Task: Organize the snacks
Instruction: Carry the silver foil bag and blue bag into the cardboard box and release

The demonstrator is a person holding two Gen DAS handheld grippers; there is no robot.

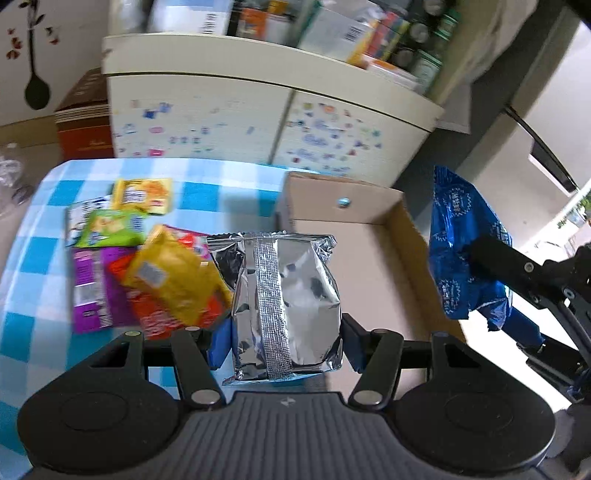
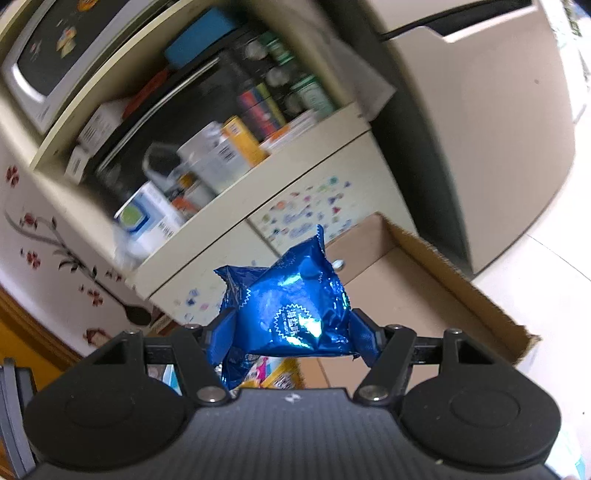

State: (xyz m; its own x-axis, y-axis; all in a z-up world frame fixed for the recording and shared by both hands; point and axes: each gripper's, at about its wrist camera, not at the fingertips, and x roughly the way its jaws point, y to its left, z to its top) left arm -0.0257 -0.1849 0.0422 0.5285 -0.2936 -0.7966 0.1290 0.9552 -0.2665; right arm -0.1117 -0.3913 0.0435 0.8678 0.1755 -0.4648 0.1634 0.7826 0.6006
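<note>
My left gripper is shut on a silver foil snack bag, held above the table's edge beside an open cardboard box. My right gripper is shut on a shiny blue snack bag, held in the air over the box's right side; this blue bag also shows in the left wrist view. A pile of snack packets lies on the blue checked tablecloth: yellow, red, purple, green and a small yellow one.
A cream cabinet with stickers stands behind the table, its shelf packed with boxes and cans. A red-brown carton sits to the left. A microwave is on top of the cabinet.
</note>
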